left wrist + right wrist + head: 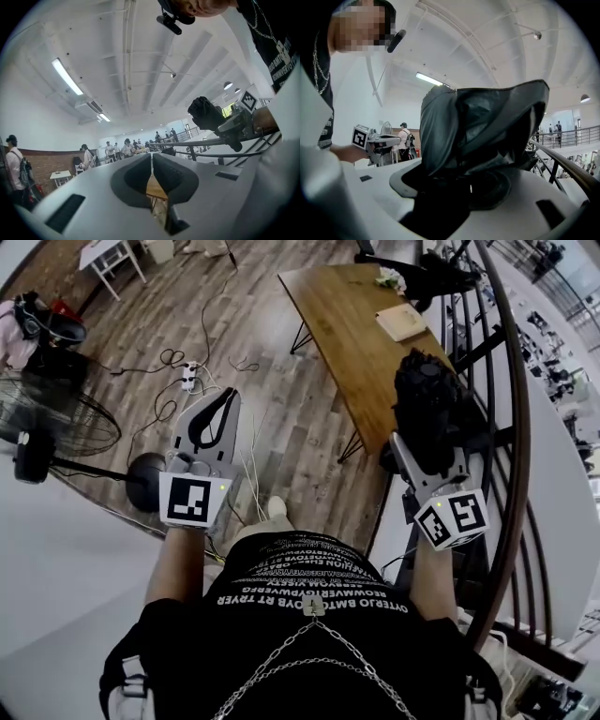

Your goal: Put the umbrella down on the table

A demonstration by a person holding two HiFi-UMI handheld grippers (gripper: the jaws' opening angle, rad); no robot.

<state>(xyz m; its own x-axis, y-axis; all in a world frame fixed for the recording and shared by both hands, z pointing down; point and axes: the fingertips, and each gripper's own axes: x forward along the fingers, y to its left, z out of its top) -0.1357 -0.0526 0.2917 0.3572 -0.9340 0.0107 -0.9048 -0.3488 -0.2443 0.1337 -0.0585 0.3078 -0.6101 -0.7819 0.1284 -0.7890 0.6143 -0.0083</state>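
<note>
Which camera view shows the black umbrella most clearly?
The right gripper view: the folded black umbrella fills the picture, clamped in the right gripper. The head view shows the umbrella small, a dark bundle above that gripper. The left gripper view shows it small, far at the right.

Open-plan hall: mezzanine railing (518, 427), wooden table (342, 315)

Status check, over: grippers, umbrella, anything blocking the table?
Left gripper shut, empty. Right gripper shut on folded black umbrella, not yet down. Table ahead, near end bare; pad and flowers at far end.
</note>
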